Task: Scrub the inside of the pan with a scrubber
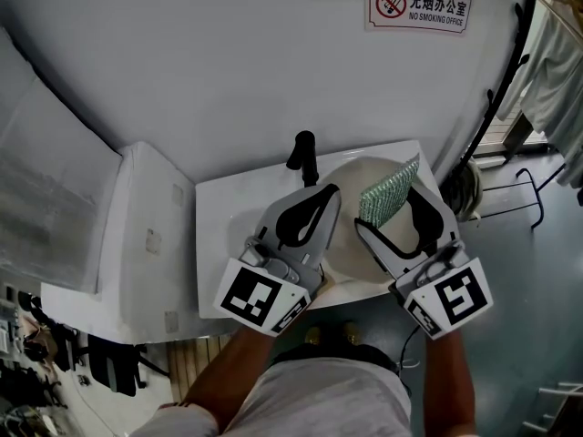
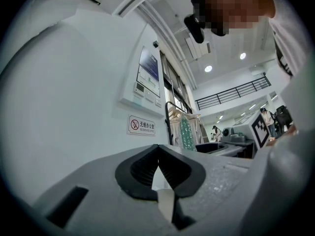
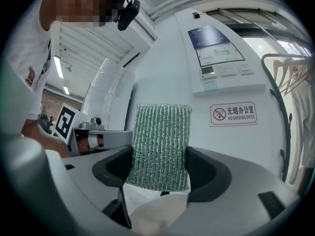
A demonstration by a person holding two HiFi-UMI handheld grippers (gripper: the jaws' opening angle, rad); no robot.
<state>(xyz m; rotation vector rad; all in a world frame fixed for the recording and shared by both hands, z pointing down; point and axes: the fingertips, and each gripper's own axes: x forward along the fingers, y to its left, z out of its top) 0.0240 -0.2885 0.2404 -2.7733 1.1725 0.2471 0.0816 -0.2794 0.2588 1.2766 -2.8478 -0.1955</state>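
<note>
The green scrubber (image 3: 160, 141) stands on end, its lower part clamped in the right tongs (image 3: 160, 177), and it hangs over the pale round vessel I take for the pan (image 1: 351, 185), which sits in the white sink (image 1: 219, 217) below and just ahead, so the right hand is the nearer one. The left tongs (image 2: 157, 154) are pressed together on nothing, alongside over the pan's left half. A black tap (image 1: 303, 157) crowds the far rim, so the open room looks to be straight down.
</note>
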